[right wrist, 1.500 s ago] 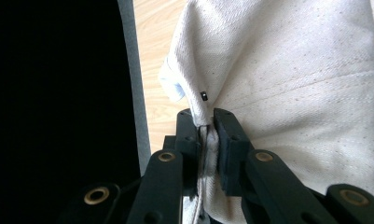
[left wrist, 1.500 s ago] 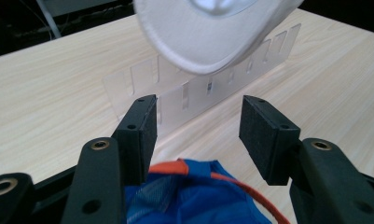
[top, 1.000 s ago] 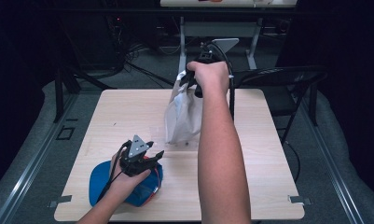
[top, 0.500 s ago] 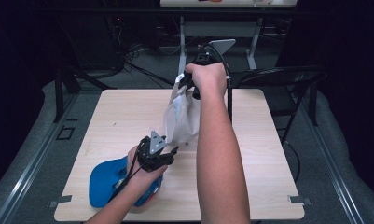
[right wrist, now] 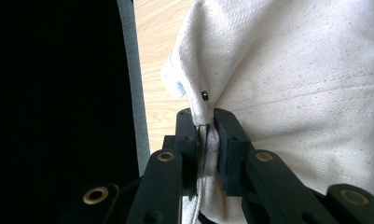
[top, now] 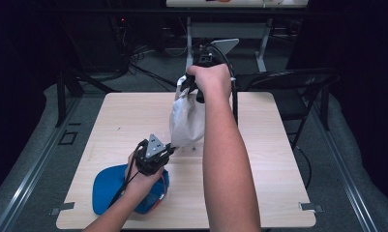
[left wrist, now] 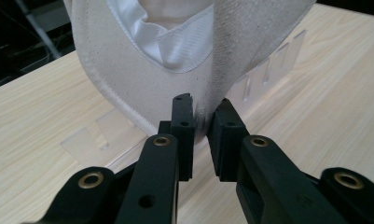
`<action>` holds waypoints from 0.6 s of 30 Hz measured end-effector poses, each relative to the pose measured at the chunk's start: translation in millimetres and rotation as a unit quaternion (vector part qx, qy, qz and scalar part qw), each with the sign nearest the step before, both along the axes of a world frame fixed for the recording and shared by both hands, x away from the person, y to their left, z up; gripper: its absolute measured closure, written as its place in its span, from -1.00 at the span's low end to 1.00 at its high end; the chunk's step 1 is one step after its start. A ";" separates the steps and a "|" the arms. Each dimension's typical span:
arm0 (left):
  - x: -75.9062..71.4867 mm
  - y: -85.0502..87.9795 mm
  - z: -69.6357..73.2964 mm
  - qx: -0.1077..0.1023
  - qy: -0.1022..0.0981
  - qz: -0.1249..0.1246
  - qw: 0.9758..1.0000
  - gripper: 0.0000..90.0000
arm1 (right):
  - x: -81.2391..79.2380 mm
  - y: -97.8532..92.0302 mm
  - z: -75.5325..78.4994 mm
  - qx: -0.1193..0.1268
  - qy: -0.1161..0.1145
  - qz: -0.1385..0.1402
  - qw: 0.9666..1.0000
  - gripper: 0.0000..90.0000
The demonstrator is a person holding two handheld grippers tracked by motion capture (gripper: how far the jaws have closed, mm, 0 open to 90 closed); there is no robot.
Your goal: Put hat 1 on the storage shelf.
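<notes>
Up high over the far side of the worktop (top: 259, 159), the right tool (top: 191, 87) pinches the top edge of a white canvas cap (top: 187, 121), its jaws closed tight on the fabric so the cap hangs down. Lower, the left tool (top: 168, 147) has its jaws narrowed around the cap's bottom edge, cloth between them. A blue cap (top: 109, 186) lies beneath the left hand (top: 143, 181) near the front left corner.

Two black jaws of the left gripper (left wrist: 201, 116) pinch the lower edge of a white cloth (left wrist: 142, 74) hanging above a pale wooden table (left wrist: 40, 126).
</notes>
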State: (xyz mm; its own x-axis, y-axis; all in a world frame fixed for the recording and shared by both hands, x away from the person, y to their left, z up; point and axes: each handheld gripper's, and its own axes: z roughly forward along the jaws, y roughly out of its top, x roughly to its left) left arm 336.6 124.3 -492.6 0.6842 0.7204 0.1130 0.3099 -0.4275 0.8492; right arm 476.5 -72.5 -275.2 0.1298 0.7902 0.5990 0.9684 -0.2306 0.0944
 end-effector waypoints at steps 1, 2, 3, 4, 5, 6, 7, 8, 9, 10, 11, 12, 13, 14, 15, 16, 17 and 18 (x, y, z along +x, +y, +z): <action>0.6 2.9 0.3 -0.007 0.002 -0.005 1.000 0.81 | 0.0 0.0 0.0 0.000 0.000 0.000 1.000 0.80; 1.6 5.7 0.4 -0.014 0.004 -0.010 1.000 0.82 | -0.1 1.2 1.0 -0.001 -0.001 0.001 1.000 0.80; 2.8 9.2 0.8 -0.024 0.009 -0.016 1.000 0.82 | -0.3 2.4 2.3 0.000 0.000 0.002 1.000 0.80; 3.8 11.0 0.9 -0.030 0.010 -0.020 0.999 0.82 | -0.6 4.0 3.4 -0.003 -0.003 0.003 1.000 0.80; 5.1 13.3 1.0 -0.036 0.014 -0.028 0.999 0.82 | -0.8 5.2 4.2 -0.004 -0.003 0.003 1.000 0.80; 6.3 15.6 1.2 -0.039 0.016 -0.034 0.998 0.82 | -1.0 6.4 4.7 -0.004 -0.004 0.005 1.000 0.80; 7.6 17.2 0.9 -0.046 0.017 -0.039 0.998 0.82 | -1.2 7.8 5.4 -0.004 -0.004 0.004 1.000 0.80; 11.1 21.0 0.2 -0.061 0.025 -0.045 0.997 0.82 | -1.6 8.9 6.5 -0.007 -0.006 0.006 1.000 0.80; 11.1 21.0 0.2 -0.061 0.025 -0.045 0.997 0.82 | -1.6 8.9 6.5 -0.007 -0.006 0.006 1.000 0.80; 13.0 23.1 -0.1 -0.070 0.030 -0.047 0.996 0.82 | -1.6 9.3 6.9 -0.009 -0.008 0.005 1.000 0.80; 16.5 27.6 -0.8 -0.087 0.042 -0.051 0.994 0.82 | -1.3 10.0 7.2 -0.010 -0.009 0.006 1.000 0.80; 16.5 27.6 -0.8 -0.087 0.042 -0.051 0.994 0.82 | -1.3 10.0 7.2 -0.010 -0.009 0.006 1.000 0.80; 18.0 29.7 -1.3 -0.095 0.049 -0.055 0.993 0.82 | -1.1 10.4 7.2 -0.012 -0.009 0.006 1.000 0.80; 19.5 31.4 -2.4 -0.104 0.053 -0.057 0.992 0.82 | -0.8 10.9 6.9 -0.013 -0.010 0.005 1.000 0.80; 20.7 34.0 -2.9 -0.109 0.061 -0.060 0.990 0.82 | -0.4 11.8 6.4 -0.014 -0.010 0.006 1.000 0.80; 22.4 36.2 -4.9 -0.120 0.063 -0.060 0.989 0.82 | -0.1 13.2 5.6 -0.015 -0.010 0.007 1.000 0.80; 23.8 39.1 -6.1 -0.128 0.070 -0.059 0.988 0.82 | 0.1 15.2 5.0 -0.016 -0.009 0.009 1.000 0.80; 24.7 42.2 -7.2 -0.134 0.073 -0.058 0.987 0.81 | 0.2 17.6 4.2 -0.016 -0.010 0.012 1.000 0.80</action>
State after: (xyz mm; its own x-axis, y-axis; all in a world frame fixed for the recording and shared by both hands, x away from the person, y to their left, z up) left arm 361.3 166.5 -499.8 0.7592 0.6262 -0.1772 0.4000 -0.2342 0.8861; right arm 476.8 -54.9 -271.0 0.0980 0.8116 0.5759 0.9717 -0.2030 0.1206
